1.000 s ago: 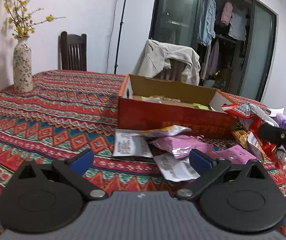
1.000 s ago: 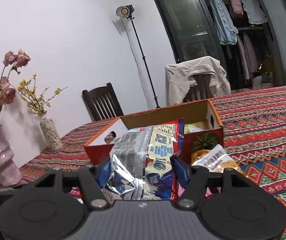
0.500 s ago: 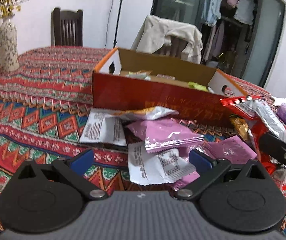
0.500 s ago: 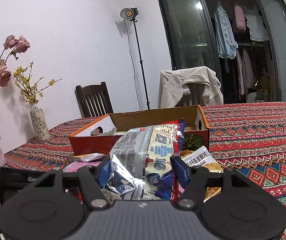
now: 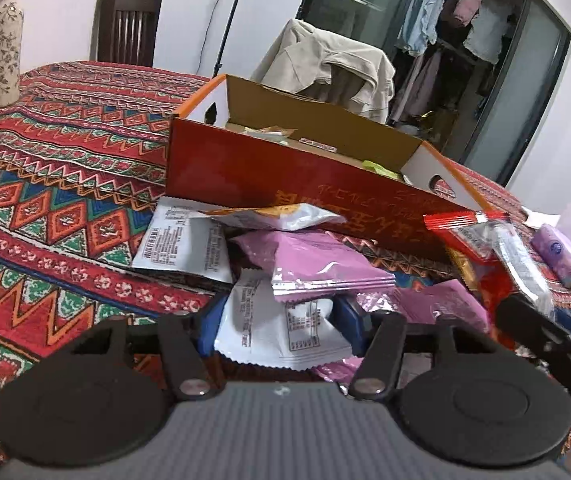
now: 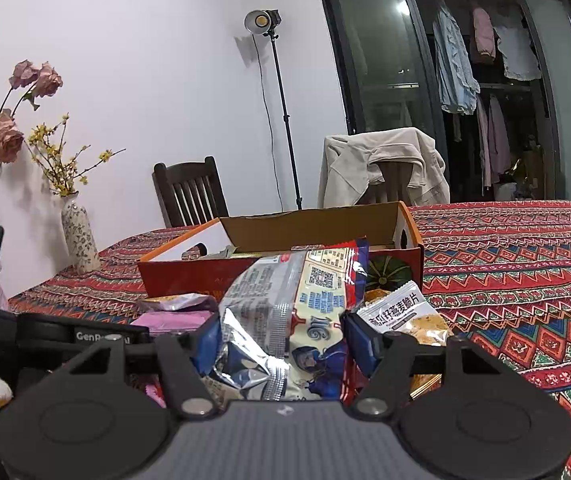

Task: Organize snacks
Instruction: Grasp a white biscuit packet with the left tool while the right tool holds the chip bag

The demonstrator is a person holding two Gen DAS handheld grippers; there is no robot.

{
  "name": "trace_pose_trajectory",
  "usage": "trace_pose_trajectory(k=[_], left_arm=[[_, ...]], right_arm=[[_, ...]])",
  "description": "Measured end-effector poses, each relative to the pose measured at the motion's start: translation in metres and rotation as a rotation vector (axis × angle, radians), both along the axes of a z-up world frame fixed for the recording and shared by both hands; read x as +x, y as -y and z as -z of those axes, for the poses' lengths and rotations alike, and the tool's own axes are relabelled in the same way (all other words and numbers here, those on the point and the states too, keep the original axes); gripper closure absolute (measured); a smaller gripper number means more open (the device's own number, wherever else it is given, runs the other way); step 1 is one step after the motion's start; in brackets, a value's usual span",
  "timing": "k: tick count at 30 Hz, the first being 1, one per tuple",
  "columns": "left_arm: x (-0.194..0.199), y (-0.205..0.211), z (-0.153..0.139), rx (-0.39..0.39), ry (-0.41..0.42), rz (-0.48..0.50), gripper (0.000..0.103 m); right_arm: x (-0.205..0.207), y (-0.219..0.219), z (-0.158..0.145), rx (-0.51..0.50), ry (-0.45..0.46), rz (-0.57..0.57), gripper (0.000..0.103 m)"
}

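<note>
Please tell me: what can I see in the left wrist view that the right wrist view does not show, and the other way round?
Left wrist only: the left gripper closing around a white packet, and a second white packet lying flat on the cloth.

Right wrist only: the right gripper shut on a silver snack bag, pink roses, a lamp on its stand, and a pumpkin picture on the end of the box.

Both: the red box, pink packets, the speckled vase, the dark chair and the beige jacket.
</note>
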State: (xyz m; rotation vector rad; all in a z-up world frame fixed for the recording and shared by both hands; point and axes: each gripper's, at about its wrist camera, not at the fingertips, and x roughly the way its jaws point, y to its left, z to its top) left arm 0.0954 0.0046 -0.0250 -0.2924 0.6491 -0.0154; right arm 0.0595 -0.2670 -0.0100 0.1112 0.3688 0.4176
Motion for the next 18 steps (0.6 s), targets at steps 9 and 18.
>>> trace_pose_trajectory(k=[9, 18], left_arm=[[-0.017, 0.002, -0.003, 0.035, 0.048, 0.028, 0.055], [-0.049, -0.006, -0.011, 0.120, 0.140, 0.037, 0.056]], right_arm=[[-0.007, -0.002, 0.002, -0.020, -0.007, 0.005, 0.039], [-0.017, -0.004, 0.002, -0.035, 0.000, 0.014, 0.039]])
